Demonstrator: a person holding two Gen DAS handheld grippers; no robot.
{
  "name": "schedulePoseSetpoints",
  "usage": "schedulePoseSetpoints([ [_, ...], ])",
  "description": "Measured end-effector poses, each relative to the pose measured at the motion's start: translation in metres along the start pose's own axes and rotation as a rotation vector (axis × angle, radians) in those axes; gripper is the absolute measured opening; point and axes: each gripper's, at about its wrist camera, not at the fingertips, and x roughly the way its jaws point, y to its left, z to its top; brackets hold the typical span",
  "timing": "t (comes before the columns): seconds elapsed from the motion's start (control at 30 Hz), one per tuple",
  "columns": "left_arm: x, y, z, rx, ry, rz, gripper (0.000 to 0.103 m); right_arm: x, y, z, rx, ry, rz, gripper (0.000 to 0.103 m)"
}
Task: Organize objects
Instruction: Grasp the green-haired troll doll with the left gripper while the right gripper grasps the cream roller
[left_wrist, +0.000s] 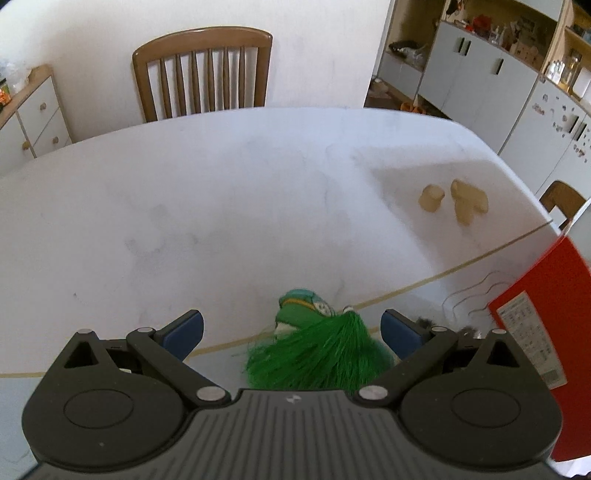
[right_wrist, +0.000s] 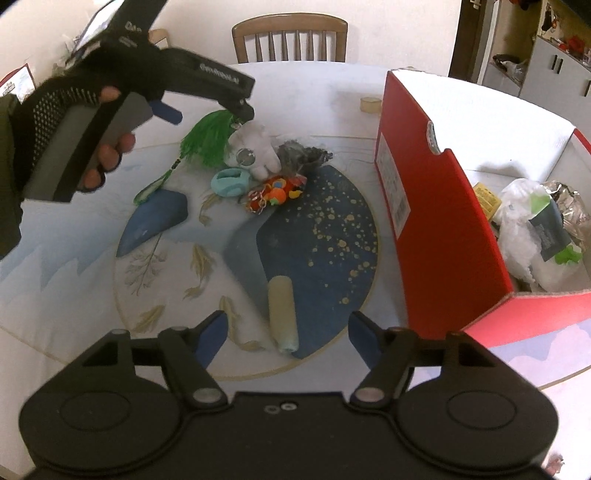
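Both claws, L (left_wrist: 291, 328) & R (right_wrist: 286, 336), tilted down, open.

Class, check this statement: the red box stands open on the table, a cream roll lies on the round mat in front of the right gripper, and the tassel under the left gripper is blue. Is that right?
One thing is wrong: the tassel under the left gripper is green, as both wrist views show. The red box does stand open, and the cream roll lies on the round mat before the right gripper.

I'm in a home dining room: beyond my table (left_wrist: 221, 192) stands a wooden chair (left_wrist: 202, 74), a drawer cabinet (left_wrist: 33, 114) to its left, cluttered shelves (left_wrist: 491, 33) and a magnet-covered fridge (left_wrist: 554, 125) to its right.
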Motion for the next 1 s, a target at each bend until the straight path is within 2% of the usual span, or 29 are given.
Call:
schedulePoseSetpoints([
  [0.27, 0.005, 0.006, -0.012, -0.032, -0.002, -0.028, 0.103, 0.009, 0.002, 0.001, -0.004, 0.003, -0.004, 0.064],
  [0.43, 0.003, 0.010, -0.016, -0.035, -0.027, -0.047, 0.100, 0.011, 0.001, 0.001, -0.002, 0.002, -0.010, 0.053],
  [0.57, -0.002, 0.007, -0.019, -0.009, -0.047, -0.065, 0.087, 0.012, 0.002, 0.001, -0.009, 0.000, -0.017, 0.045],
  [0.7, -0.006, 0.009, -0.021, -0.006, -0.047, -0.089, 0.059, 0.014, 0.005, 0.000, -0.030, 0.012, -0.030, 0.042],
  [0.87, -0.012, 0.014, -0.024, -0.017, -0.054, -0.086, 0.056, 0.015, 0.009, -0.001, -0.048, 0.015, -0.034, 0.032],
  [1.0, -0.021, 0.025, -0.026, -0.070, -0.067, -0.099, 0.055, 0.015, 0.011, -0.002, -0.059, 0.016, -0.031, 0.018],
])
